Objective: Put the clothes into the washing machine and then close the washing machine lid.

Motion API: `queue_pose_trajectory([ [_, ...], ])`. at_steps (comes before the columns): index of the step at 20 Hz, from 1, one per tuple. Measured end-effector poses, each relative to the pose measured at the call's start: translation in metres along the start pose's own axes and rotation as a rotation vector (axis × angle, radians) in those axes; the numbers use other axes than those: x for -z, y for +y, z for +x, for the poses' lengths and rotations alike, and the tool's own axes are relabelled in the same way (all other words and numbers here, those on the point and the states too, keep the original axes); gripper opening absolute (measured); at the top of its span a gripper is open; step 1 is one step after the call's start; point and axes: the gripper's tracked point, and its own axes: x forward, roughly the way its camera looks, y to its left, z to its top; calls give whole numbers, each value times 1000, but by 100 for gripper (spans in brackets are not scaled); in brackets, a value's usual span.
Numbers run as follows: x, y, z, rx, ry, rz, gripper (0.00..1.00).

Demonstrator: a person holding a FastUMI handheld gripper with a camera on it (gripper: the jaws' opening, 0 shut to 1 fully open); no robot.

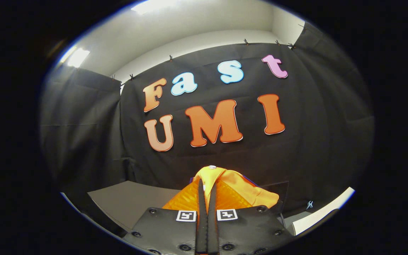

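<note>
tongs (207, 191) | fingers (200, 198) nearly together, pinching yellow cloth (246, 189) | pointing forward, tilted upward

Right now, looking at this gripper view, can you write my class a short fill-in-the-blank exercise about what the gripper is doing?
1. The gripper is shut on a garment whose colour is ____.
2. The garment is pinched ____ the two fingers.
3. Beyond the garment hangs the booth's ____ cloth wall.

Missing words: orange; between; black
</note>
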Motion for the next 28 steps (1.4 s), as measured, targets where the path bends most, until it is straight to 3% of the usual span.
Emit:
queue_pose_trajectory([
  [11,139,-62,73,58,217,114,8],
  [16,214,-71,99,64,348,92,8],
  [23,296,-83,105,89,486,69,8],
  [28,353,-90,82,116,614,84,8],
])
